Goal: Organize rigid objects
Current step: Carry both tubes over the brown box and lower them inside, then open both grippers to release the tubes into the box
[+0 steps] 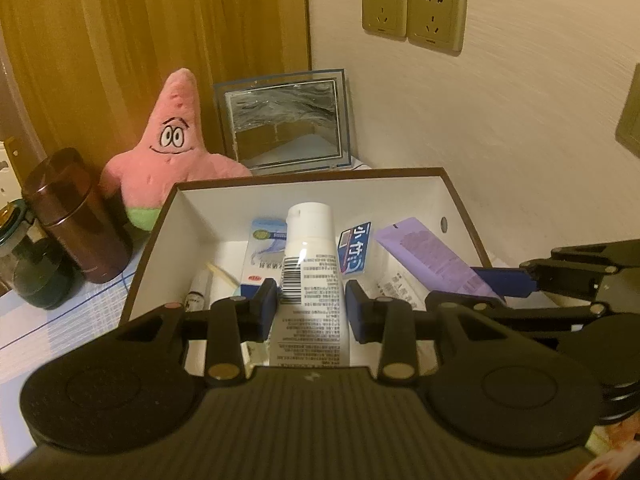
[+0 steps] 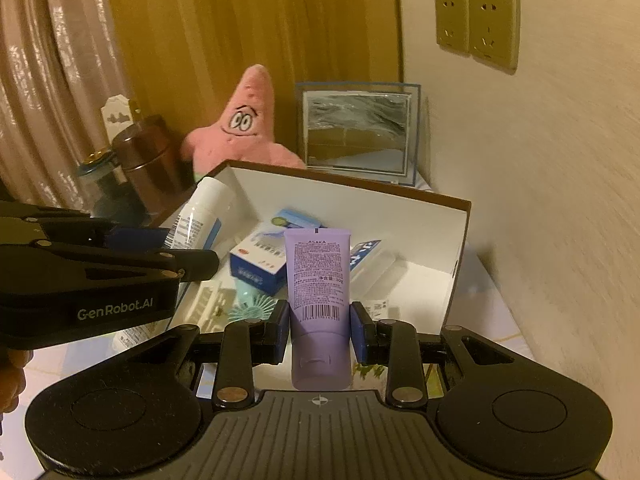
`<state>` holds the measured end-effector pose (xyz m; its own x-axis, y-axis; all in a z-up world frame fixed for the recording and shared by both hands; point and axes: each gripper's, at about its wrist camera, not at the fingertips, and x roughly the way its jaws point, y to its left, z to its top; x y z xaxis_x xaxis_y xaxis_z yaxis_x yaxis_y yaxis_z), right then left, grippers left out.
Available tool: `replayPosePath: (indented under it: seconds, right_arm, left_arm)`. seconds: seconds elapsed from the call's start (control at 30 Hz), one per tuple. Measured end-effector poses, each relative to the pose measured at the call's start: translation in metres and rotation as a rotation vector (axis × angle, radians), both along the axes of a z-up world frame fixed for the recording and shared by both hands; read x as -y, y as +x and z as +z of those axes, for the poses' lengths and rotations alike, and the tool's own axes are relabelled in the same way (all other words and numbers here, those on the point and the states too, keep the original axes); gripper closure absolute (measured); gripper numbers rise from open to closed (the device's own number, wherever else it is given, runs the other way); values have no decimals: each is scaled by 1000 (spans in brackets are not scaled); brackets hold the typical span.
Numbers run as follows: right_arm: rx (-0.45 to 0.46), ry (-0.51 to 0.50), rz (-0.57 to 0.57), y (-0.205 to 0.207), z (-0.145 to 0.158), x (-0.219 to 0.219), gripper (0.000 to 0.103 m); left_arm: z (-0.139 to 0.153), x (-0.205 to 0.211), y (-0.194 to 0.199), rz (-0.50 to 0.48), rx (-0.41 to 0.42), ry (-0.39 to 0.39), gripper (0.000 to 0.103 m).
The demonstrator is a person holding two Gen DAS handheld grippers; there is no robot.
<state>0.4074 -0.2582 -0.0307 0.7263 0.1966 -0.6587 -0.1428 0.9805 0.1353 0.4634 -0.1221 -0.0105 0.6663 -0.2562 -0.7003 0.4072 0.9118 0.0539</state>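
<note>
a: a white tube (image 1: 308, 276) is clamped in the left gripper (image 1: 311, 306), a purple tube (image 2: 319, 280) in the right gripper (image 2: 319, 330), above the box (image 2: 400, 216).

b: placing seems underway; a free spot must be found, then the jaws released.

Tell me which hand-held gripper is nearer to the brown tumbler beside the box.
Left. The left hand-held gripper, shut on the white tube, is on the side of the brown tumbler. The right hand-held gripper, shut on the purple tube, is beyond it.
</note>
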Motion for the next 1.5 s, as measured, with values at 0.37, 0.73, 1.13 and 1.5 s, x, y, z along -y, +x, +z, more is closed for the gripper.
replayPosePath:
  seconds: [0.37,0.73,1.13,1.5]
  right_arm:
    - [-41,4,-51,33,-14,13,71]
    - [-82,2,-91,57,-30,23,71]
    - [-125,-10,-110,79,-45,28,71]
    - [-141,-23,-119,93,-52,29,71]
  left_arm:
    - [-14,21,35,3,-35,15,69]
    - [-36,34,62,6,-85,34,69]
    - [-56,44,87,-2,-127,59,69]
    - [-75,50,105,-2,-161,68,69]
